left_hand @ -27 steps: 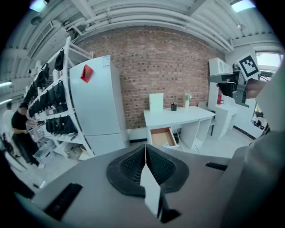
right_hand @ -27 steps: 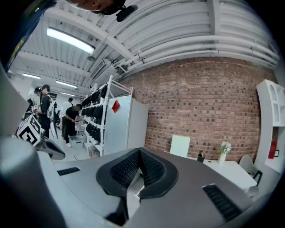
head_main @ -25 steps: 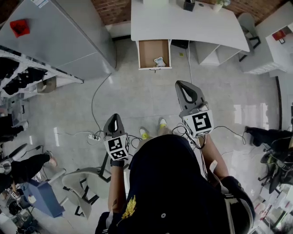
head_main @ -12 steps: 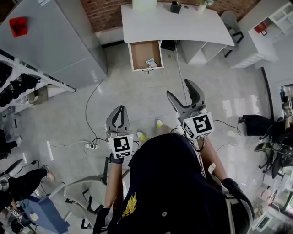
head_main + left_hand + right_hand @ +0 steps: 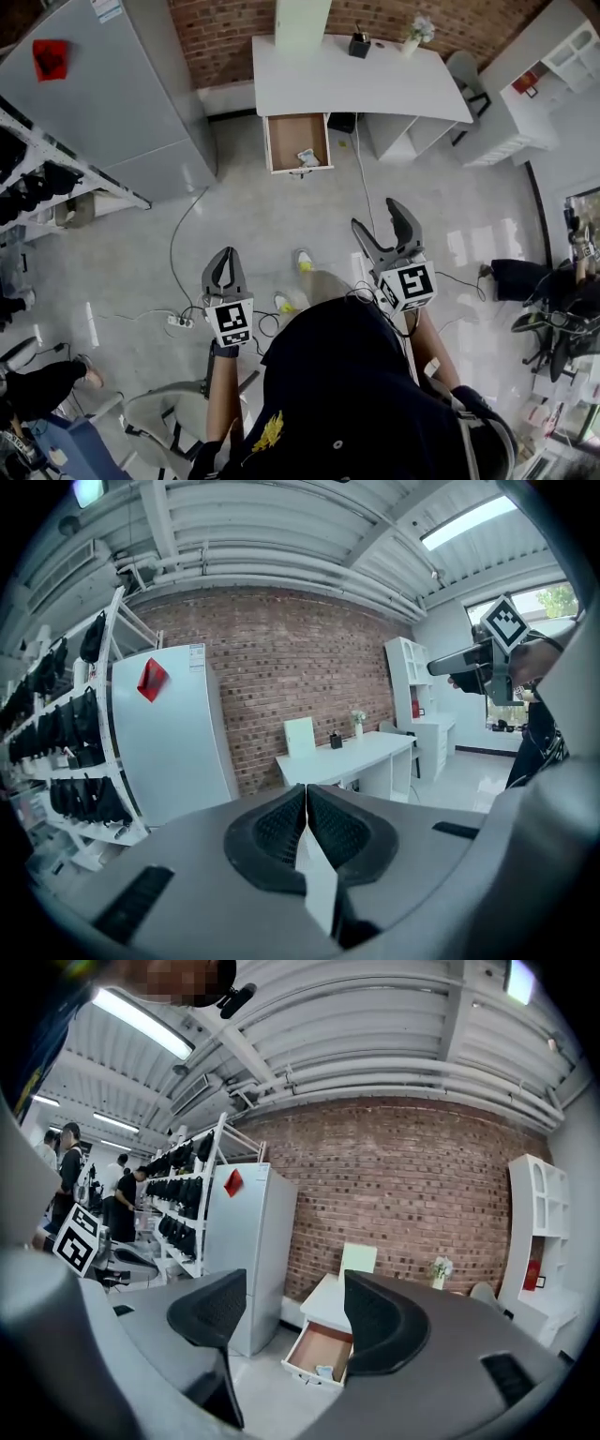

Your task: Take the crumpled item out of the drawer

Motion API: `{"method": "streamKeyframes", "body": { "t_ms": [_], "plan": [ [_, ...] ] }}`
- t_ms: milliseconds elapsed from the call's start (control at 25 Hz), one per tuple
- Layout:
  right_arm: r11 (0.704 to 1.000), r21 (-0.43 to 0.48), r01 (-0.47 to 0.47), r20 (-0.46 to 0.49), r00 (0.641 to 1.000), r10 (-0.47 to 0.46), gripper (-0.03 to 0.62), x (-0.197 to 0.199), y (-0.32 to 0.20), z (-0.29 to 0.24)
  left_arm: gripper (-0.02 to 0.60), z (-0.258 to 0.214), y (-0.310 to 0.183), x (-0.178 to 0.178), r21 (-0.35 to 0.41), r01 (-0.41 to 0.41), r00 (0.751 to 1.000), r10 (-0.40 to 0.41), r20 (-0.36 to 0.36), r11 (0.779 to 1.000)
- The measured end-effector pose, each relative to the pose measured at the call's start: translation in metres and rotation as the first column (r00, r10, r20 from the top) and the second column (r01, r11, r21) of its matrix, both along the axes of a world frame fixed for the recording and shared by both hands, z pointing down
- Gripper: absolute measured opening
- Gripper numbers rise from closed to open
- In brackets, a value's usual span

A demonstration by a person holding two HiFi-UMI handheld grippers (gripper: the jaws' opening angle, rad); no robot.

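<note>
Under the white desk (image 5: 356,80) a drawer (image 5: 298,142) stands pulled out, showing its brown floor. A small pale crumpled item (image 5: 307,157) lies at its front right corner. In the right gripper view the drawer (image 5: 319,1352) and the crumpled item (image 5: 324,1372) show between the jaws, far off. My right gripper (image 5: 384,232) is open and empty, held well short of the desk over the floor. My left gripper (image 5: 225,272) hangs lower and to the left, shut with its pads (image 5: 281,827) together and nothing in them.
A tall grey cabinet (image 5: 103,94) stands left of the desk, with racks of dark items (image 5: 37,178) beside it. Cables and a power strip (image 5: 178,321) lie on the floor near my feet. A chair (image 5: 169,412) is behind left. White shelving (image 5: 525,103) and a black bag (image 5: 520,278) are at right.
The right gripper's jaws have gone from shut to wide open. Both grippers and the view have shifted, and the desk and drawer now sit lower and more central.
</note>
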State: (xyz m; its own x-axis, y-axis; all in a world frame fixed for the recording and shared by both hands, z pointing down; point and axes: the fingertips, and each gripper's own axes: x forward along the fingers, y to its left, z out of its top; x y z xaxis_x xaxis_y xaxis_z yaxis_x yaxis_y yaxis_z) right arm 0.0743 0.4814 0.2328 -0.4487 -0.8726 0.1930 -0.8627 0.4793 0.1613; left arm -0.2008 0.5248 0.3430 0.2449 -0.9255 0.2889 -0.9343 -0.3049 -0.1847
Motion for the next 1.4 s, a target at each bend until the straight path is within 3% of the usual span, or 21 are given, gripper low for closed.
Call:
{"method": "streamKeyframes", "body": {
  "t_ms": [200, 360, 480, 640, 720, 1040, 1200, 1400],
  "plan": [
    [0.997, -0.031, 0.066, 0.016, 0.998, -0.065, 0.319, 0.008, -0.032, 0.02, 0.02, -0.002, -0.015, 0.01, -0.019, 0.058, 0.998, -0.058, 0.0, 0.998],
    [0.994, -0.042, 0.099, 0.046, 0.994, -0.097, 0.316, 0.011, -0.077, 0.038, 0.02, -0.023, -0.062, 0.038, 0.037, 0.06, 0.998, -0.06, -0.004, 0.998],
    [0.992, -0.053, 0.118, 0.047, 0.992, -0.116, 0.316, 0.021, -0.114, 0.044, 0.02, -0.028, -0.102, 0.065, 0.03, 0.043, 0.999, -0.043, 0.0, 0.999],
    [0.991, -0.03, 0.128, 0.01, 0.992, -0.128, 0.316, 0.058, -0.169, 0.039, 0.02, -0.025, -0.159, 0.112, 0.002, -0.012, 0.998, 0.011, 0.059, 1.0],
    [0.99, -0.06, 0.127, 0.026, 0.992, -0.126, 0.308, 0.084, -0.191, 0.047, 0.02, -0.022, -0.183, 0.135, -0.01, -0.025, 0.996, 0.025, 0.083, 1.0],
    [0.981, -0.144, 0.131, 0.06, 0.99, -0.124, 0.295, 0.147, -0.265, 0.075, 0.02, -0.03, -0.256, 0.197, -0.023, -0.016, 0.996, 0.018, 0.085, 1.0],
    [0.959, -0.209, 0.192, 0.055, 0.981, -0.185, 0.272, 0.141, -0.289, 0.097, 0.02, -0.027, -0.27, 0.204, -0.053, -0.002, 0.995, 0.007, 0.097, 0.999],
    [0.922, -0.301, 0.243, 0.012, 0.968, -0.251, 0.267, 0.111, -0.315, 0.135, 0.02, -0.01, -0.289, 0.181, -0.097, 0.053, 0.994, -0.043, 0.102, 0.994]
  ]
}}
